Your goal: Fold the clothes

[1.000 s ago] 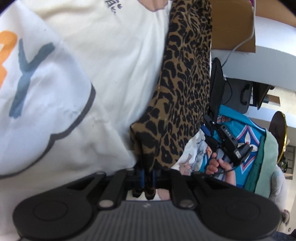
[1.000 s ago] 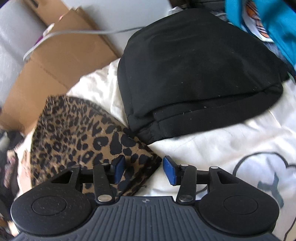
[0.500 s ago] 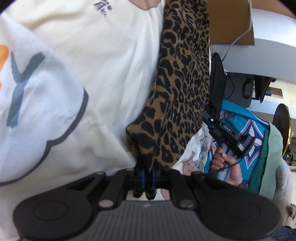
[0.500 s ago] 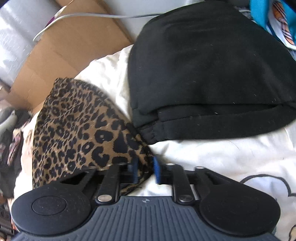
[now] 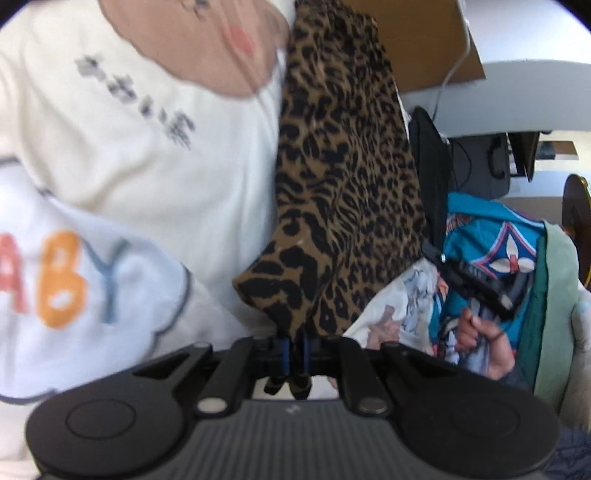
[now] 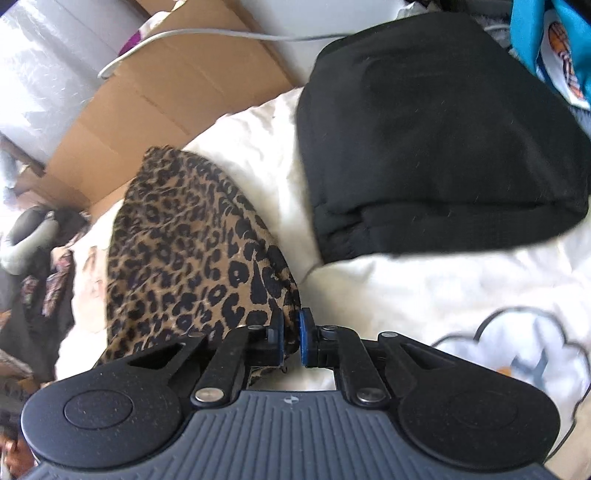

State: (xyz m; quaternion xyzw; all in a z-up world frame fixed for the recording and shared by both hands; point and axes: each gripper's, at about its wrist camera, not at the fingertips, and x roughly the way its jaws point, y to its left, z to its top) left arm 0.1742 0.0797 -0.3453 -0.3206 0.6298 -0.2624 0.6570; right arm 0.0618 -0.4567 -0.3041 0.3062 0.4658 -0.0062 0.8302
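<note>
A leopard-print garment [image 5: 343, 177] lies in a long band on a white printed blanket [image 5: 155, 155]. My left gripper [image 5: 293, 349] is shut on one corner of it. In the right wrist view the same leopard garment [image 6: 184, 258] spreads to the left, and my right gripper [image 6: 291, 338] is shut on its near corner. The person's other hand with the right gripper's handle [image 5: 480, 295] shows at the right of the left wrist view.
A folded black garment [image 6: 436, 140] lies on the blanket [image 6: 424, 288] just beyond the right gripper. Flat cardboard [image 6: 177, 92] and a white cable [image 6: 207, 35] lie behind. A teal patterned garment [image 5: 491, 243] and a green cloth [image 5: 557, 295] are at the right.
My right gripper closed on the leopard garment's corner, having been open a second ago. My left gripper kept its hold and shifted over the blanket; the blanket's lettering has come into view.
</note>
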